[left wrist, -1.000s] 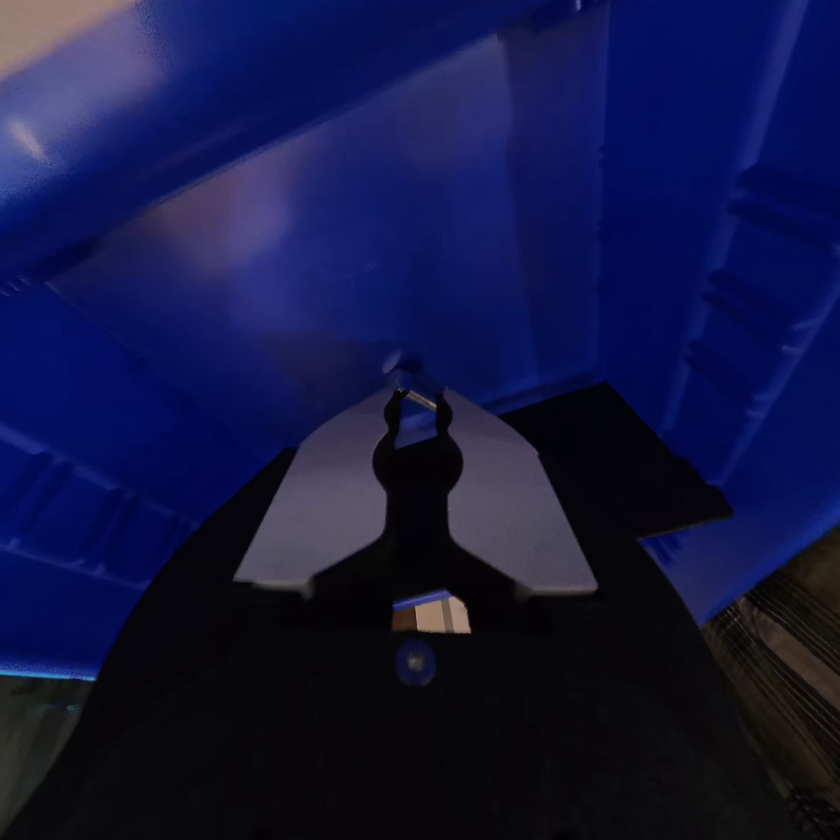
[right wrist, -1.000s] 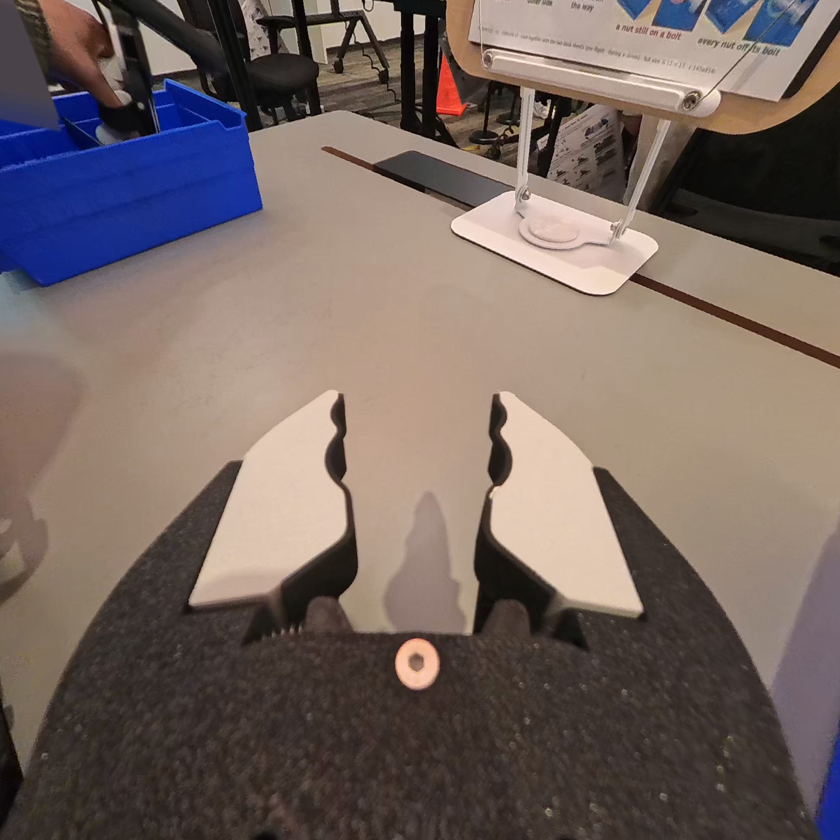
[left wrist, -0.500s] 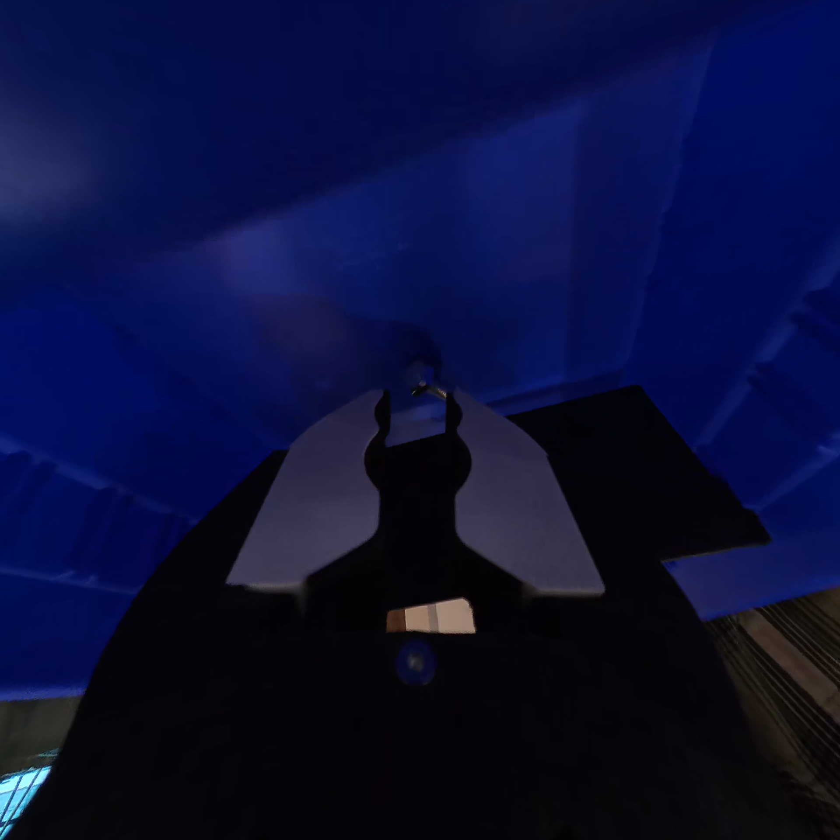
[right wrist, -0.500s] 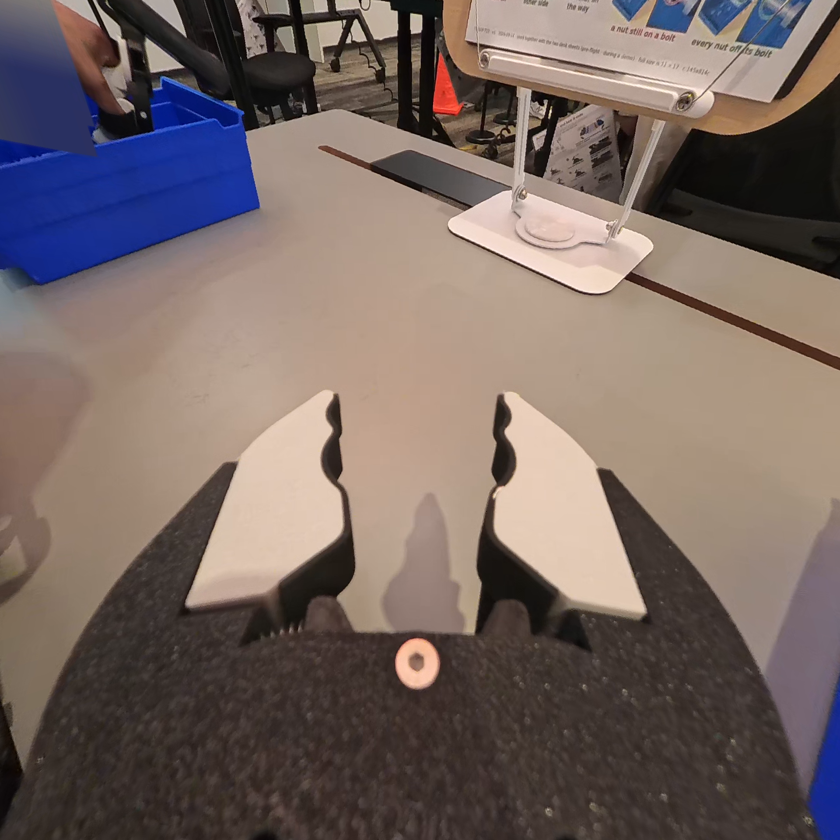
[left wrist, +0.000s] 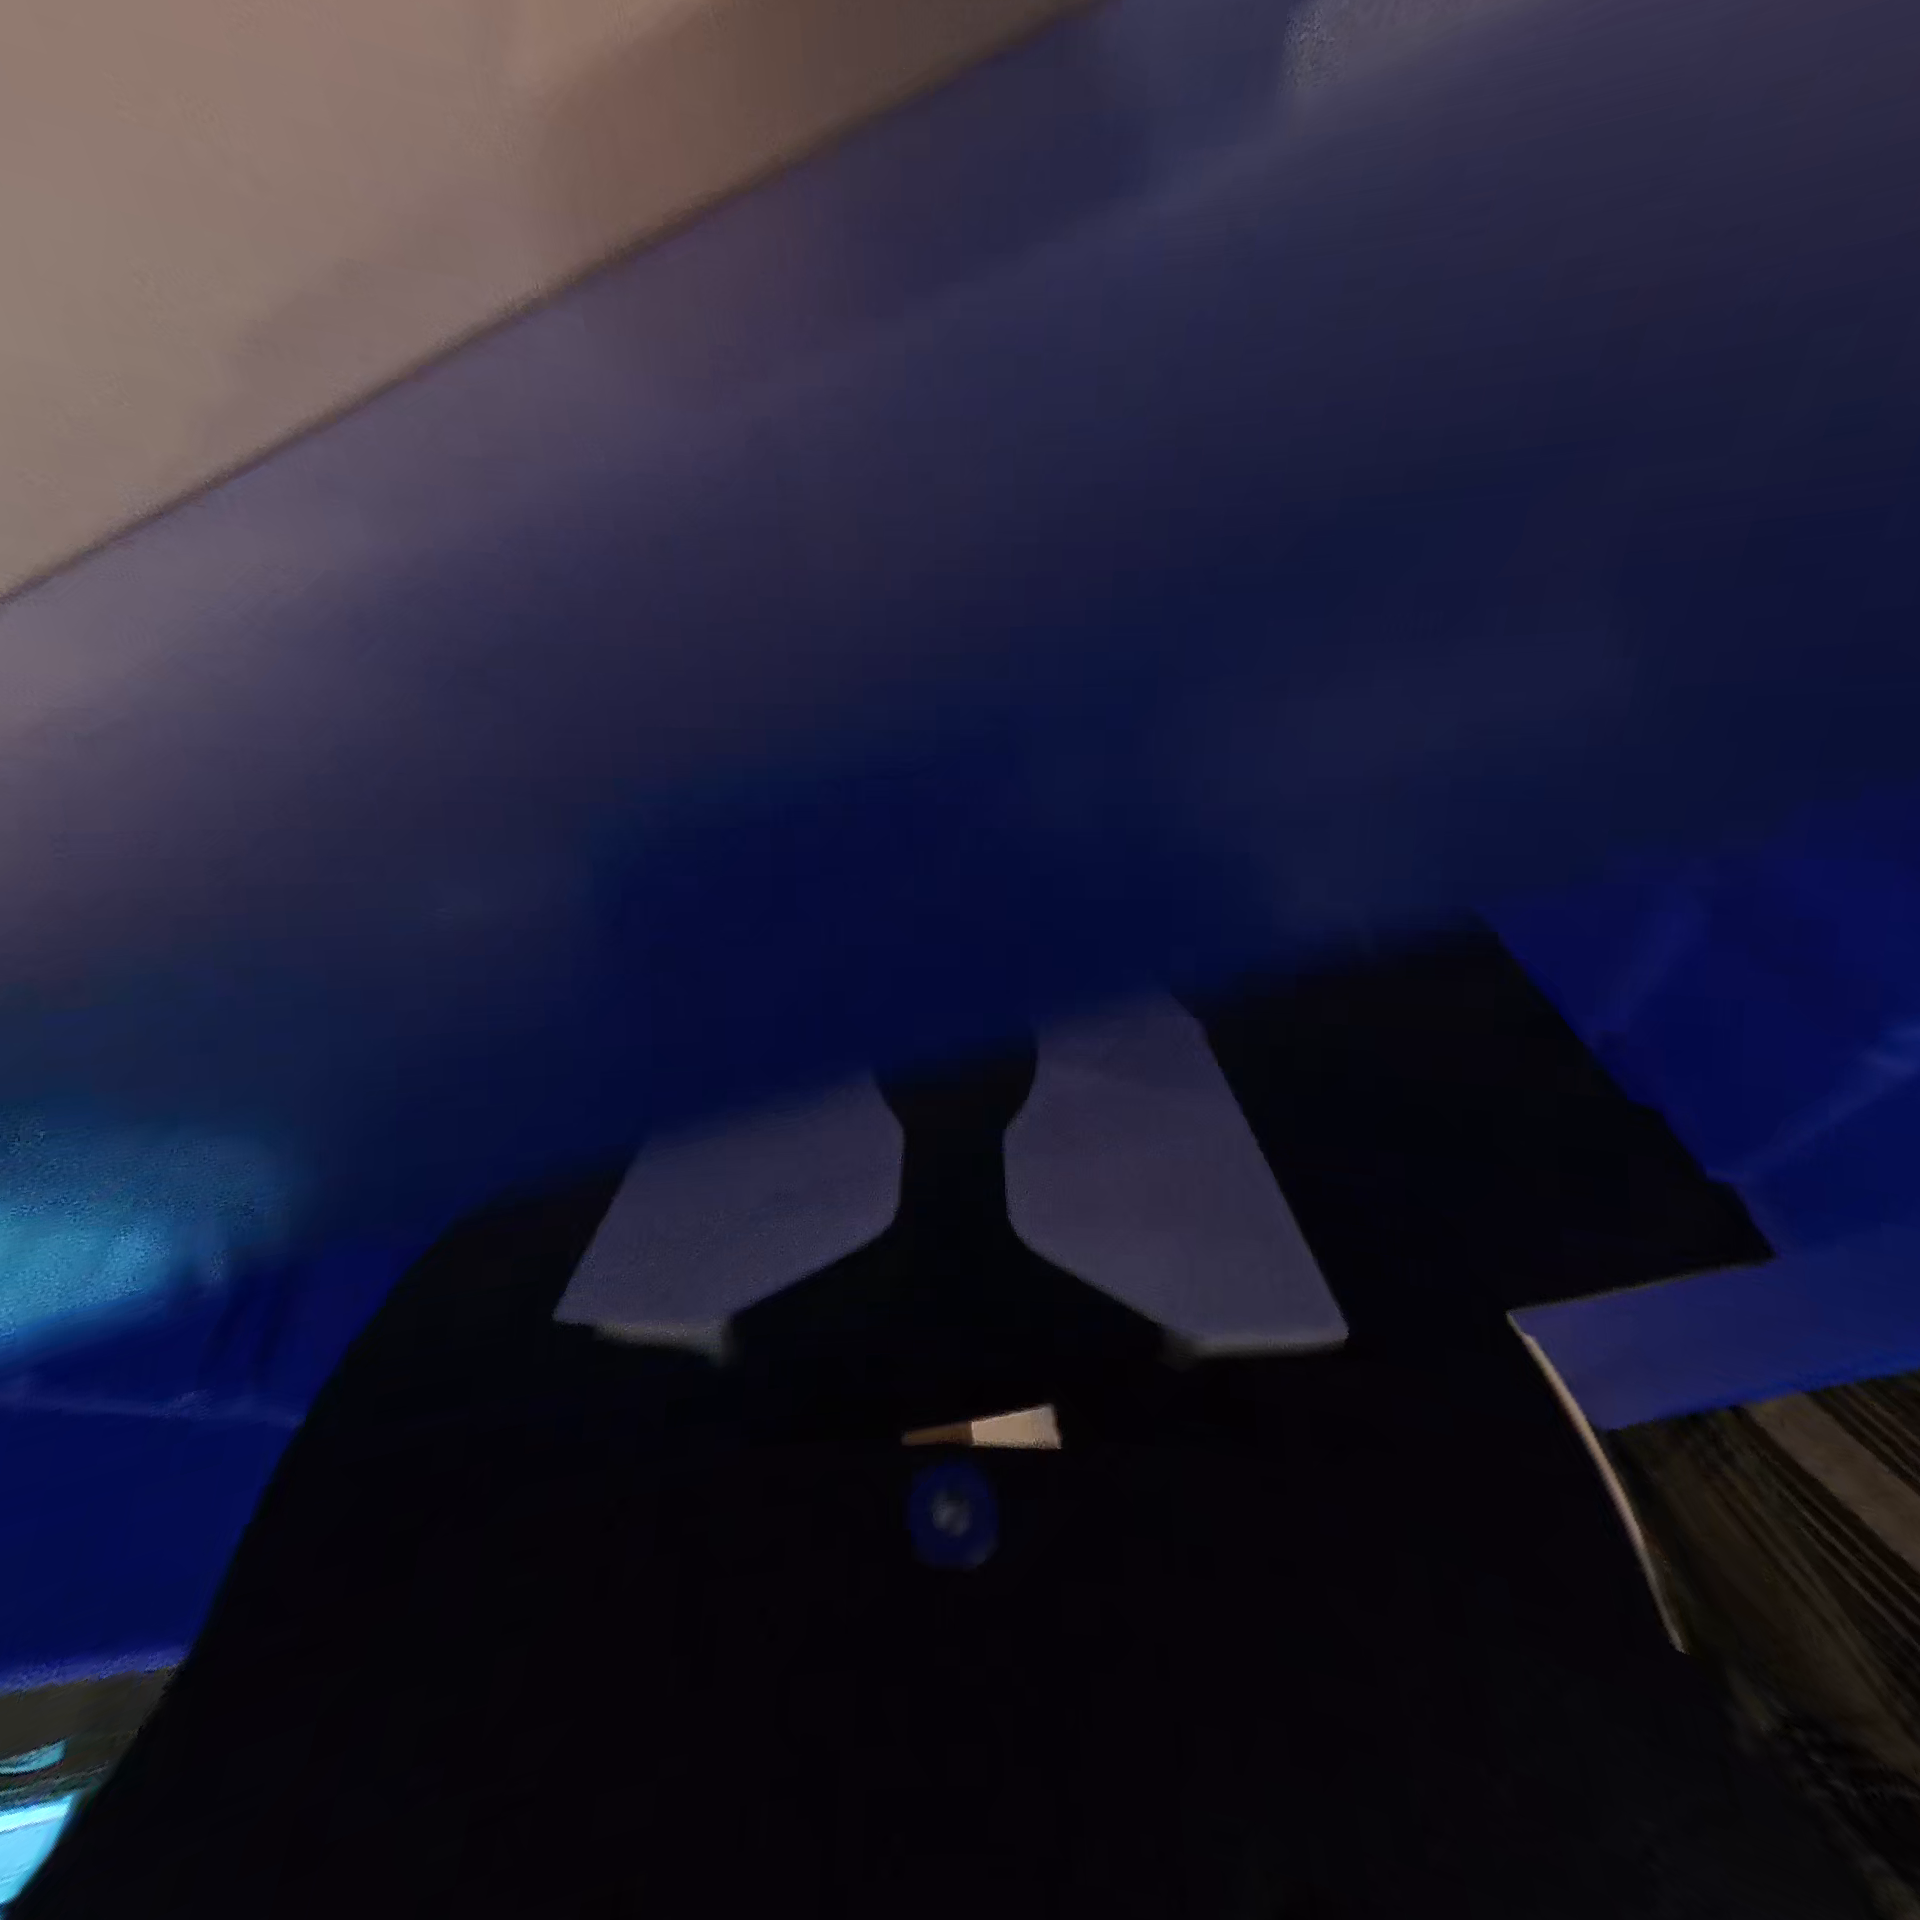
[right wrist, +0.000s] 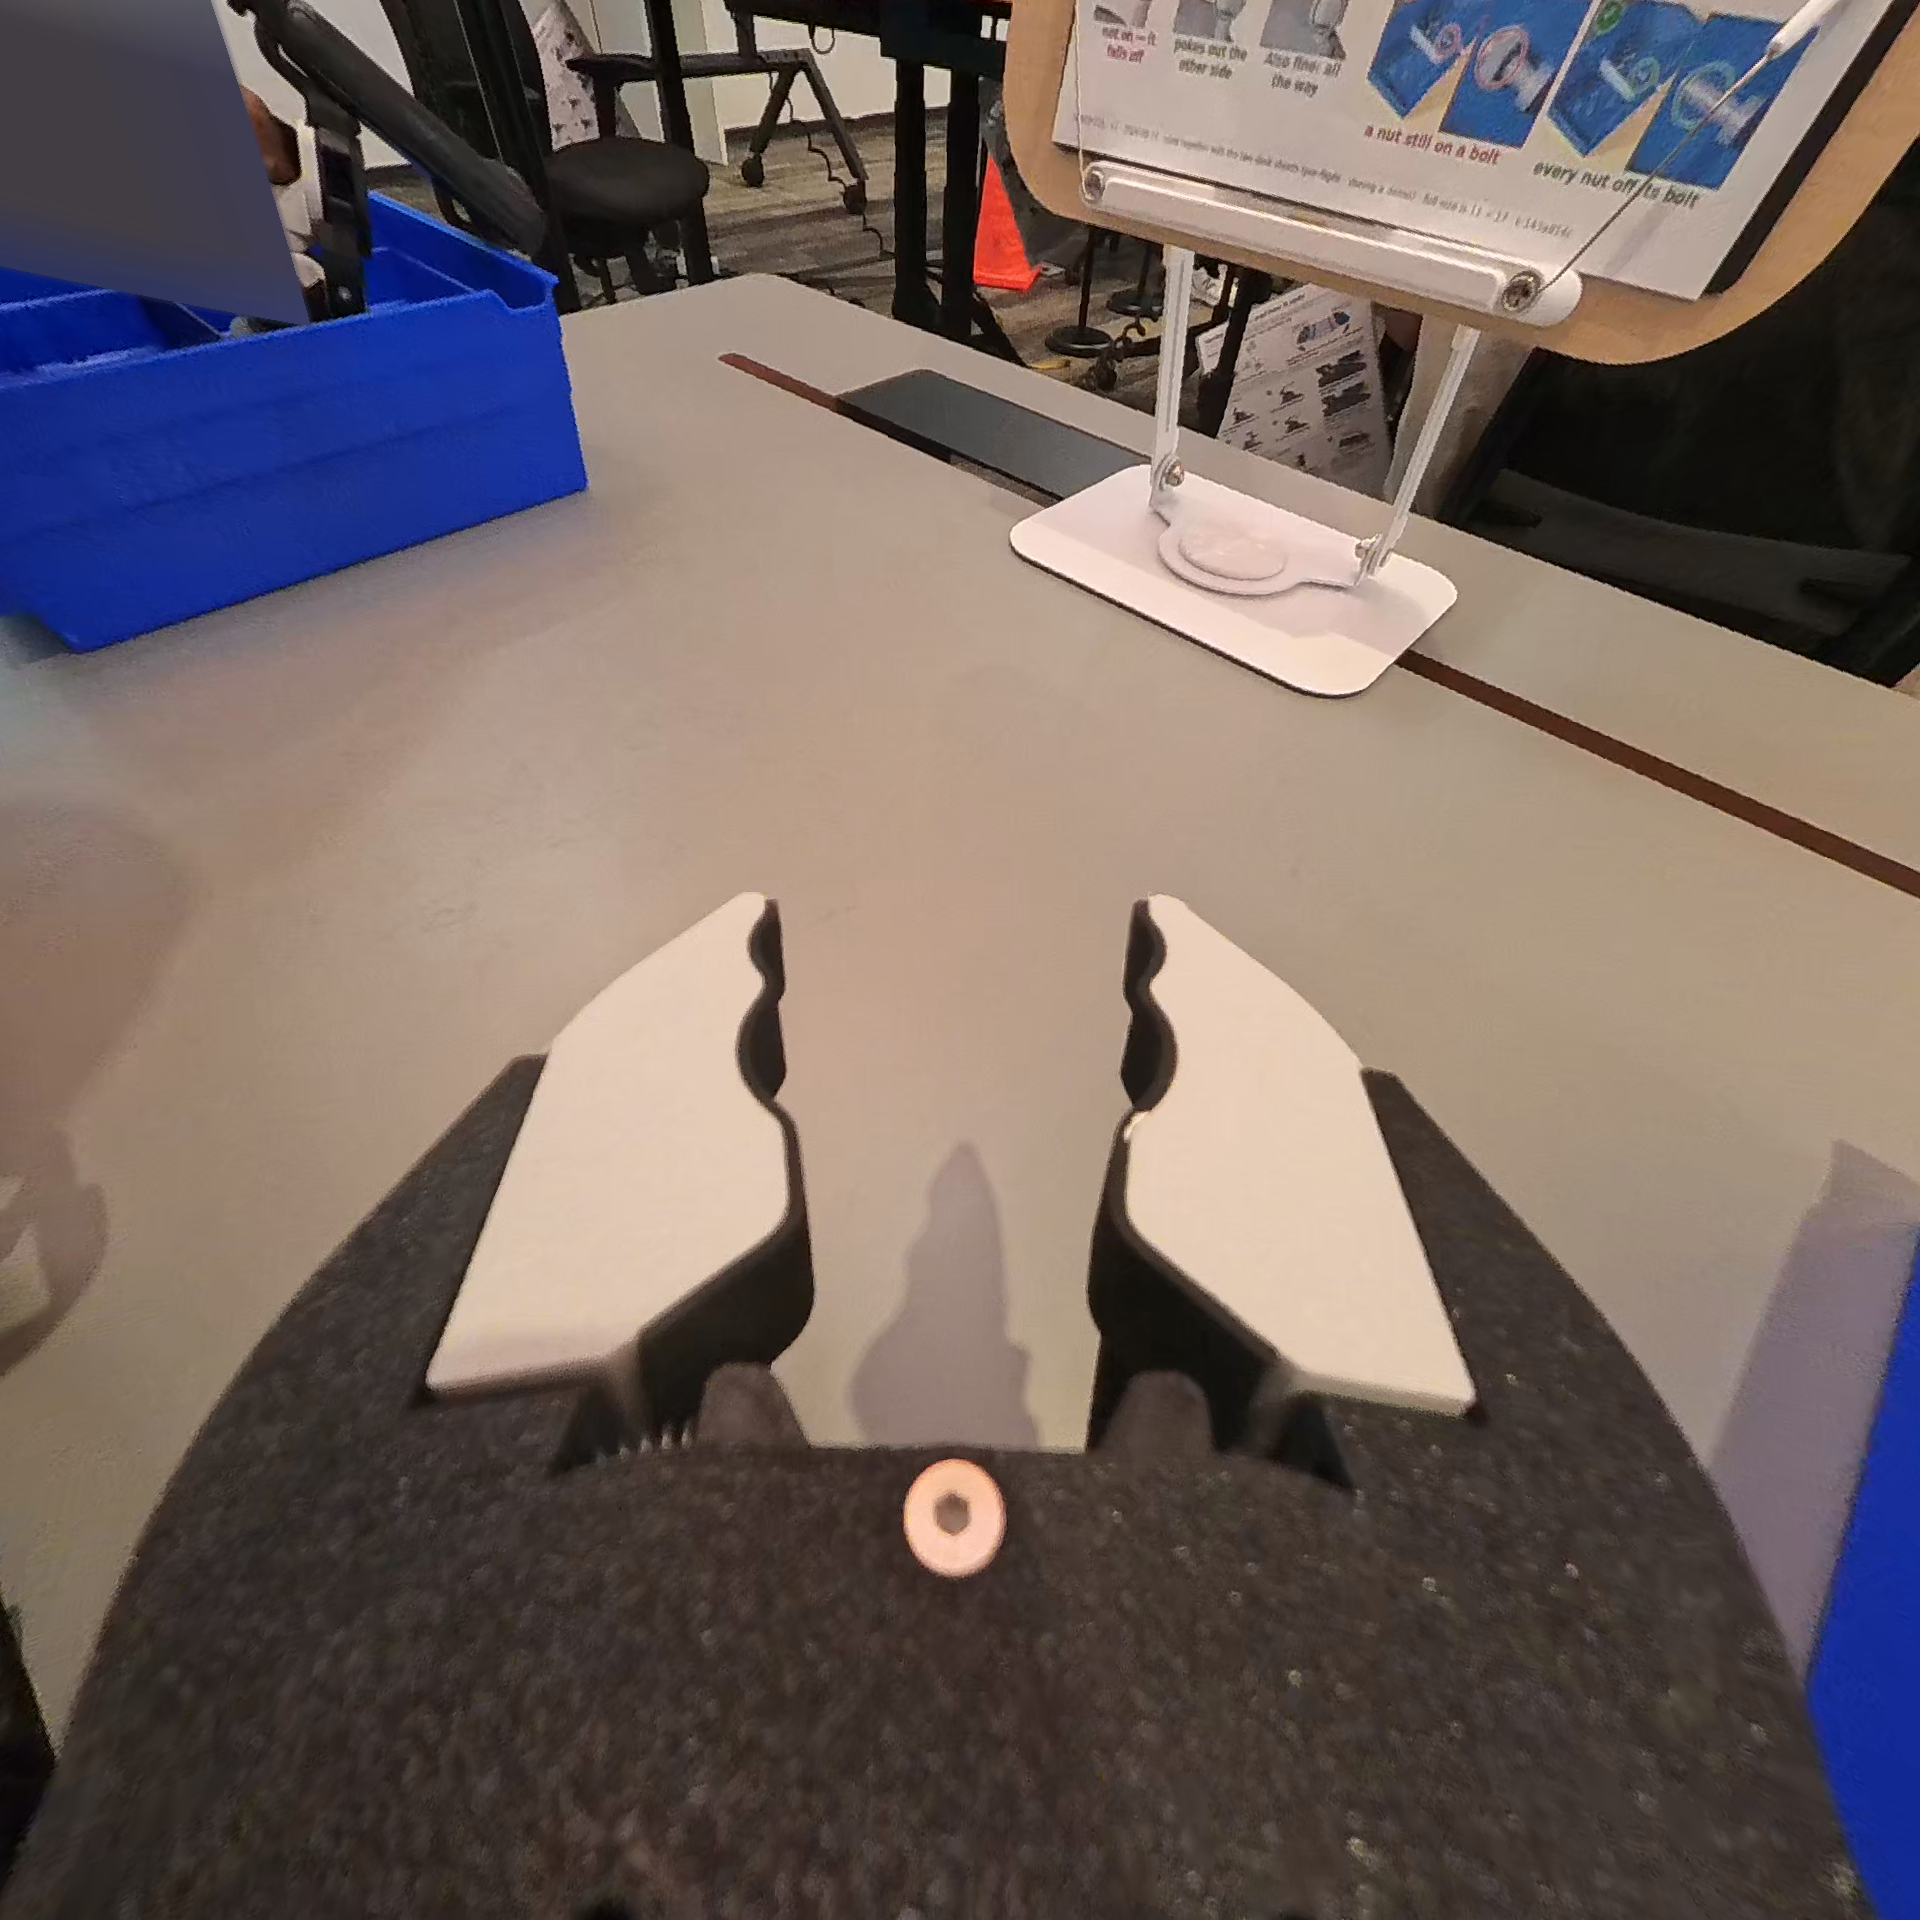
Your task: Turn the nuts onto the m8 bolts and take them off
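My left gripper (left wrist: 956,1049) is down inside the blue bin (left wrist: 1039,623). The view is dark and blurred. Only the rear parts of its fingers (left wrist: 1132,1164) show, close together, and the tips are lost in the dark blue. I see no nut or bolt. In the right wrist view the left gripper (right wrist: 338,291) reaches into the blue bin (right wrist: 281,468) at the far left, with its tips hidden by the bin wall. My right gripper (right wrist: 956,935) hovers over the grey table (right wrist: 831,675), open and empty.
A white stand (right wrist: 1236,582) holding an instruction board (right wrist: 1455,125) stands at the back right of the table. A black flat panel (right wrist: 977,426) lies beside it. A blue edge (right wrist: 1870,1610) shows at the right border. Chairs and desk legs stand beyond the table. The tips of one gripper are about 55 cm away from the tips of the other.
The left wrist view has swung and blurred, and the small metal piece seen at its tips earlier is out of sight; its fingers look closer together. The right gripper has hardly moved.
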Motion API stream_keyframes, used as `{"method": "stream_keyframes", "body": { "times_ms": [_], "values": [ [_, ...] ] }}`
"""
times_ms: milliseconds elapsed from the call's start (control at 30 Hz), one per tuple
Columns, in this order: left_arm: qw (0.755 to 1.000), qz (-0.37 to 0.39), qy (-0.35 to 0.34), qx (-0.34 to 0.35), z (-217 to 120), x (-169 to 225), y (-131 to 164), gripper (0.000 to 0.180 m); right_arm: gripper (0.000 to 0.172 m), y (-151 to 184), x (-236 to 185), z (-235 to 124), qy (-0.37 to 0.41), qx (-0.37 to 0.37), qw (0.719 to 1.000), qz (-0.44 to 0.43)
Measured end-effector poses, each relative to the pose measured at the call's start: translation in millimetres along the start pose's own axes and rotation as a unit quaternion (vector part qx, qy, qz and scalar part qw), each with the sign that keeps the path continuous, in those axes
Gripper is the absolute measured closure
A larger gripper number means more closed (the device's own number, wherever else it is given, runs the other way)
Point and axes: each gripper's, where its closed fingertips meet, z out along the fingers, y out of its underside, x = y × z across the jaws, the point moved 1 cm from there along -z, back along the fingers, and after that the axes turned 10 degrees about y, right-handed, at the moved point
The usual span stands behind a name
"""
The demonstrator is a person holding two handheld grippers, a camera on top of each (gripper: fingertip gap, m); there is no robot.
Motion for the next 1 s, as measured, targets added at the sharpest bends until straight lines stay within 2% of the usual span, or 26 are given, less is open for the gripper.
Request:
{"method": "stream_keyframes", "body": {
  "times_ms": [33, 467, 600, 700, 767, 867, 933, 1000],
  "values": [
    [1.0, 0.005, -0.002, 0.0, 0, 1, 0, 0.174, 0.109, 0, 0, 0, 0.001, 0.002, 1.0, 0.0],
    [0.998, 0.05, -0.031, 0.026, -18, 3, 4, 0.175, 0.112, -2, -5, 1, -0.008, 0.005, 1.0, -0.004],
    [0.995, 0.061, -0.053, 0.053, -45, 6, 6, 0.175, 0.112, -4, -6, 0, -0.01, 0.007, 1.0, -0.003],
    [0.99, 0.074, -0.07, 0.096, -81, 20, 11, 0.175, 0.112, -7, -5, -5, -0.008, 0.01, 1.0, -0.006],
    [0.982, 0.098, -0.076, 0.144, -112, 44, 12, 0.175, 0.112, -7, -5, -9, -0.007, 0.012, 1.0, -0.007],
    [0.958, 0.181, -0.088, 0.206, -147, 109, 4, 0.175, 0.113, -8, -4, -15, -0.005, 0.018, 1.0, -0.008],
    [0.936, 0.256, -0.087, 0.223, -145, 168, -11, 0.175, 0.112, -8, -5, -19, -0.006, 0.018, 1.0, -0.008],
    [0.915, 0.334, -0.072, 0.215, -119, 229, -33, 0.175, 0.113, -8, -7, -23, -0.007, 0.022, 1.0, -0.01]
  ]
}}
